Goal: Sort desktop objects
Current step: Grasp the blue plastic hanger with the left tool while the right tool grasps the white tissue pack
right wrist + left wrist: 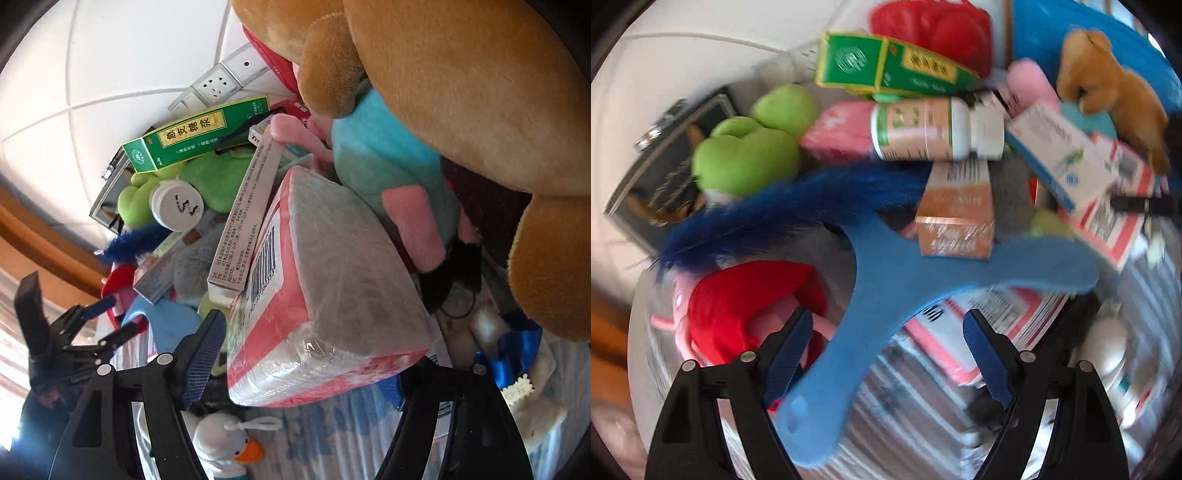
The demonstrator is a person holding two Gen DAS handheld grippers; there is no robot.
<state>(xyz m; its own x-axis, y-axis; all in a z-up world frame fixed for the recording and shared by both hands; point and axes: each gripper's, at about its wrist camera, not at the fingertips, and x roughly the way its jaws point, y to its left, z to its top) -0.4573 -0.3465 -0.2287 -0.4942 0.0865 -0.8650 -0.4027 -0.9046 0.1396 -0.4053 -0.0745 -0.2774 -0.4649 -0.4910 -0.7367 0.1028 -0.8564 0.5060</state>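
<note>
Progress: nothing looked sorted yet; toys, medicine boxes and tissue packs lay jumbled in one heap, so by my judgement almost all of the task was still to do.
Landmark: the tissue pack (pixel 325 295), pink and white in clear wrap, served as the reference for every place below.
Left gripper (pixel 890 354): its jaws stood wide apart and released, pressing on nothing, well to the left of the tissue pack in the right wrist view.
Blue toy (pixel 886 295): a flat, boomerang-shaped piece lay between the left gripper's jaws, its lower arm beside one pad; blur hid whether they touched.
Green box (pixel 195 136): it lay up and to the left of the tissue pack, near the wall.
Bottle (pixel 177 205): it lay on its side left of the tissue pack, white cap toward the camera.
Grey box (pixel 243 221): long and thin, it leaned along the tissue pack's left edge.
Right gripper (pixel 314 354): partly open, it straddled the tissue pack's near end; the left pad stood just beside the wrap, and the right pad was hidden behind the pack, so I could not tell whether it had a grip.
Bear (pixel 461 92): brown plush loomed above and to the right of the tissue pack.
</note>
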